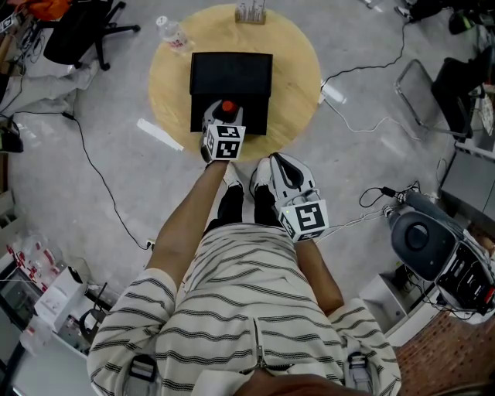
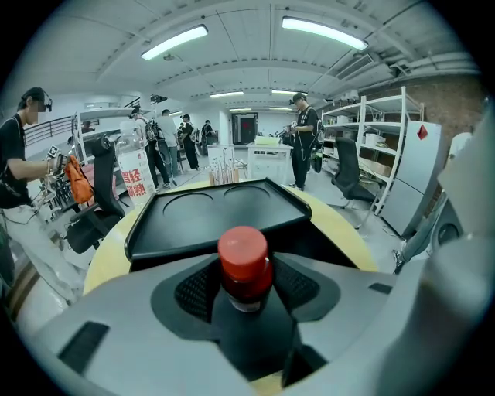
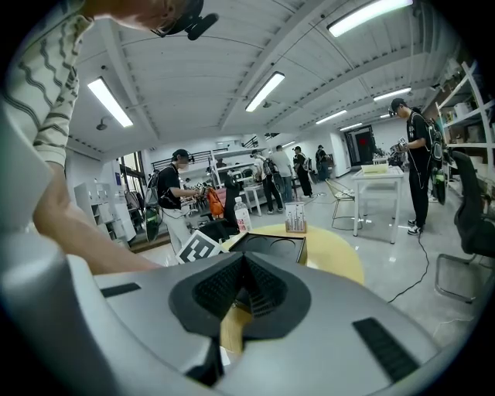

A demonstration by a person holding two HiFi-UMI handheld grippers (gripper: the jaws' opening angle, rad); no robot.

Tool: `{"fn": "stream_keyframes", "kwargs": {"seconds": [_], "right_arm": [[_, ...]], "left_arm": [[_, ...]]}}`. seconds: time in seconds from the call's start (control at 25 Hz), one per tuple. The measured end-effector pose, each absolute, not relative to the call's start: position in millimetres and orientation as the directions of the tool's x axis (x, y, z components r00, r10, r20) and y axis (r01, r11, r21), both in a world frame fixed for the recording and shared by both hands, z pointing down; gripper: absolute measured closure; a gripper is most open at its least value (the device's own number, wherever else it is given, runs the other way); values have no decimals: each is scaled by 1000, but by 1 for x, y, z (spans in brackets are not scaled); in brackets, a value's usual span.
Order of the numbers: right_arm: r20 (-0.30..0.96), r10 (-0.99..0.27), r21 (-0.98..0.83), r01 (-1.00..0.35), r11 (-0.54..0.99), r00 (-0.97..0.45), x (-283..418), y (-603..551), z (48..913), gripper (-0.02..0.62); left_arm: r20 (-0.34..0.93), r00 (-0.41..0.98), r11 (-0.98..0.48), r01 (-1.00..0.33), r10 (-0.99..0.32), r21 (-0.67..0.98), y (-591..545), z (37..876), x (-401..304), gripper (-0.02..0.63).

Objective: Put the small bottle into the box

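Note:
The small bottle (image 1: 228, 107), with a red cap (image 2: 243, 254), sits upright between the jaws of my left gripper (image 1: 223, 116), which is shut on it. The gripper is at the near edge of the black box (image 1: 230, 73) on the round wooden table (image 1: 298, 77). In the left gripper view the box (image 2: 209, 216) lies just beyond the bottle, its flat black top showing two round recesses. My right gripper (image 1: 268, 165) hangs back off the table over the person's shoes, jaws shut (image 3: 244, 290) with nothing between them.
A clear water bottle (image 1: 172, 33) stands at the table's far left, and a small clear holder (image 1: 250, 11) at its far edge. Cables, an office chair (image 1: 77, 31) and equipment (image 1: 433, 247) lie on the floor around. Several people stand in the background.

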State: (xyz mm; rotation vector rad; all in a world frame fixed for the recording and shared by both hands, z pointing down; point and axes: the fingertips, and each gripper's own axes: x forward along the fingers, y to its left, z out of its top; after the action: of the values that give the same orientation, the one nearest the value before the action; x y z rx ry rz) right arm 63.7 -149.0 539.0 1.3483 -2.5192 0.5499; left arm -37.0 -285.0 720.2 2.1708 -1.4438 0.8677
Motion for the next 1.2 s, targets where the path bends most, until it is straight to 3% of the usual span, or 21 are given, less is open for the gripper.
{"fn": "stream_keyframes", "kwargs": {"seconds": [1.2], "right_arm": [[331,-749,-202,-818,538,-574,71,-150,522,578]], "left_arm": [[600,290,-310,-948,-745,73,-266,675,-37,376]]}}
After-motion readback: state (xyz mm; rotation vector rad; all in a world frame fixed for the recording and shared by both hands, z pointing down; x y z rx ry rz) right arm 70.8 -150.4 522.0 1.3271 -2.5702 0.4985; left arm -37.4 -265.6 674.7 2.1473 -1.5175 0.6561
